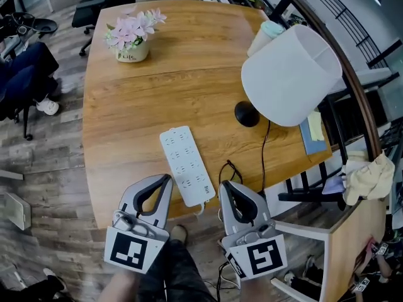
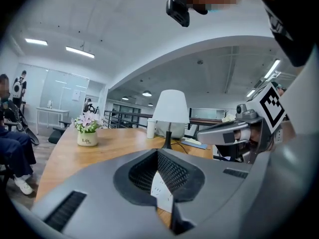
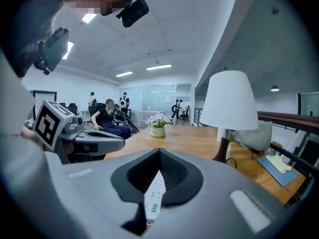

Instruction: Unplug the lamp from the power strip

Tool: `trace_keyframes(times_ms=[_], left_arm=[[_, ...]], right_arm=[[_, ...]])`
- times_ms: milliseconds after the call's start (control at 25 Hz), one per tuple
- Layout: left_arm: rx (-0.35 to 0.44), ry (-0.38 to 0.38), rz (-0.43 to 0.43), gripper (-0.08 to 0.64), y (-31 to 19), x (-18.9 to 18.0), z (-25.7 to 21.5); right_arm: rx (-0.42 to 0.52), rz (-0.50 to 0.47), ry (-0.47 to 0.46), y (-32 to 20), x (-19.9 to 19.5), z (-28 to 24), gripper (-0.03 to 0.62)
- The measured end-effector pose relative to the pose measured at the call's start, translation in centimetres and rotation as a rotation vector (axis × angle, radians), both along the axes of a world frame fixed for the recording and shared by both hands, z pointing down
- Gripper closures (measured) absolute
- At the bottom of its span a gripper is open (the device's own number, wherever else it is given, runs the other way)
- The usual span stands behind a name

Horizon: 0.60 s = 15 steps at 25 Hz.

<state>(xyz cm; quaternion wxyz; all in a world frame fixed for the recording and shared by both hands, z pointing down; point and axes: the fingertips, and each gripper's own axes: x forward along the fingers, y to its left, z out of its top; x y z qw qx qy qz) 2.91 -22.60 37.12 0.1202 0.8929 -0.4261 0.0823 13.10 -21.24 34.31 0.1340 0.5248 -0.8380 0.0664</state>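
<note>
**Wooden table in open office: both tongs shut, power strip between them**

Wooden table (image 1: 189,87) fills the head view, with office chairs and a railing around it. My left tongs (image 1: 167,178) and my right tongs (image 1: 223,184) hang side by side over the near edge. Each has its jaws pressed together with nothing pinched. The white power strip (image 1: 186,165) lies flat between the two tips, its near end just beside each of them, and runs away ahead and slightly left. Each gripper view shows it through the gap behind the closed tips. The lamp (image 1: 289,74), with a white shade and a black base (image 1: 247,114), stands ahead and to the right of my right tongs, well apart from them. Its black cord (image 1: 266,150) runs from the base back toward my right tongs and drops over the table edge just right of them. I can't make out the plug end. The flower pot (image 1: 132,39) sits far ahead, left of my left tongs.
</note>
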Motion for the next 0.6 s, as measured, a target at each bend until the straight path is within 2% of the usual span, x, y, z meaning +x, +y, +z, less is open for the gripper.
trace_keyframes(times_ms=[240, 360, 520, 600], left_arm=[[0.024, 0.026, 0.005, 0.565, 0.7, 0.1, -2.1], [0.063, 0.058, 0.009, 0.565, 0.7, 0.3, -3.9], [0.045, 0.062, -0.010, 0.565, 1.2, -0.1, -4.4], [0.070, 0.069, -0.015, 0.565, 1.2, -0.4, -5.3]], right_arm=[[0.049, -0.009, -0.020, 1.2, -0.4, -2.0, 0.584], [0.070, -0.007, -0.029, 1.6, -0.5, -3.0, 0.584], [0.106, -0.005, -0.044, 1.9, -0.6, -4.5, 0.584], [0.121, -0.004, -0.051, 2.1, -0.5, -5.2, 0.584]])
